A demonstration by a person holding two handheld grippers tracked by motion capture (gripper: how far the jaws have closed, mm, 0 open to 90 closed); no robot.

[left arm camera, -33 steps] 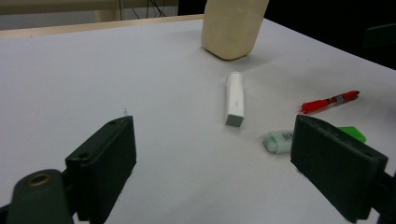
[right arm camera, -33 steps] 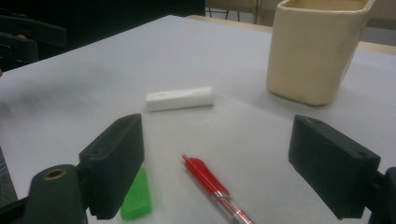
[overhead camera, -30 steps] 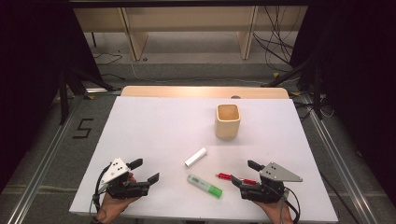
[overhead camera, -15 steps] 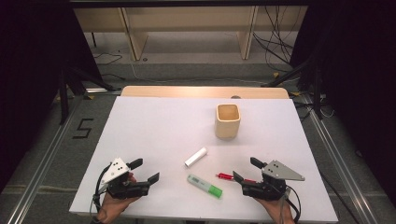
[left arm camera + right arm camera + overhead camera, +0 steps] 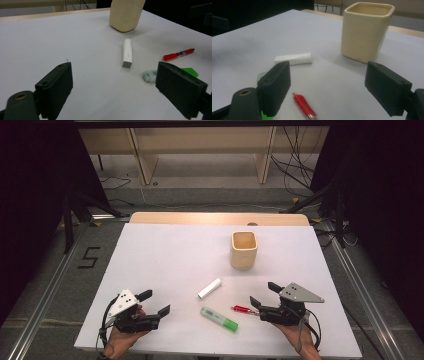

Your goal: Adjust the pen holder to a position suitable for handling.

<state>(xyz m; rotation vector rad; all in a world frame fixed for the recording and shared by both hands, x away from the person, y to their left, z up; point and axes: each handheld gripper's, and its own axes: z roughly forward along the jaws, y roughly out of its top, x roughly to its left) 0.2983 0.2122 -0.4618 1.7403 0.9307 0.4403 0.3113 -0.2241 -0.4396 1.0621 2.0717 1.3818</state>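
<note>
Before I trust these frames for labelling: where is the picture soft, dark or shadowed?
High view: white table evenly lit, surroundings nearly black. Left gripper view: white tube sharp, near jaws soft. Right gripper view: beige square cup throws a faint shadow leftward, red pen slightly blurred.

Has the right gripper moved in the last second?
Yes, slightly: the right gripper has edged toward the table's near edge, away from the cup, beside the red pen.

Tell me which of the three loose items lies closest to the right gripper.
The red pen: its end lies just off the open right gripper, while the green highlighter and white stick lie farther left.
</note>
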